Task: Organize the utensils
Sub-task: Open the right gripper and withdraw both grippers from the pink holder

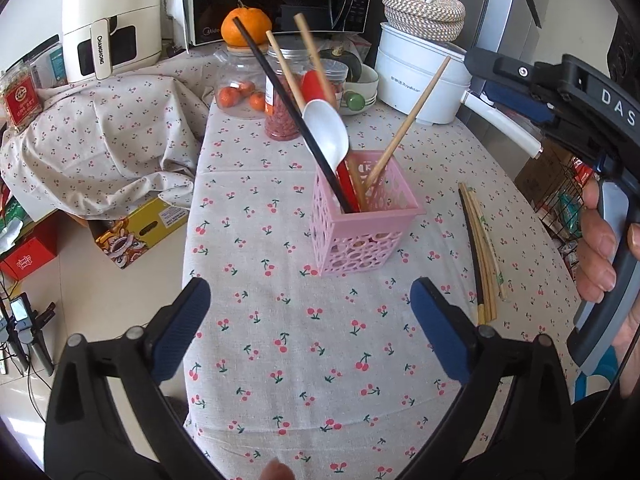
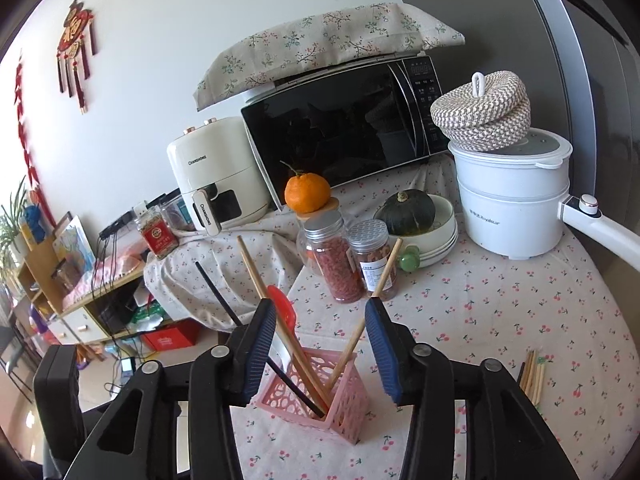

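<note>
A pink openwork basket [image 1: 360, 220] [image 2: 320, 392] stands upright on the cherry-print tablecloth. In it lean a black chopstick [image 1: 288, 108], several wooden chopsticks [image 1: 408, 124], a white spoon [image 1: 326, 132] and a red spoon [image 2: 282, 304]. A bundle of loose chopsticks [image 1: 482, 256] [image 2: 534, 376] lies on the cloth to the basket's right. My left gripper [image 1: 310, 292] is open wide, on the near side of the basket, with only cloth between its fingers. My right gripper [image 2: 320, 306] [image 1: 504, 84] hovers open above the basket; the chopstick tops rise between its pads without touching them.
Behind the basket stand two jars of red contents [image 2: 334, 256], a jar topped with an orange [image 2: 307, 194], a squash in a white bowl [image 2: 416, 216], a white cooker [image 2: 516, 200], a microwave [image 2: 340, 136] and an air fryer [image 2: 216, 176]. The table's edge drops off at left [image 1: 188, 248].
</note>
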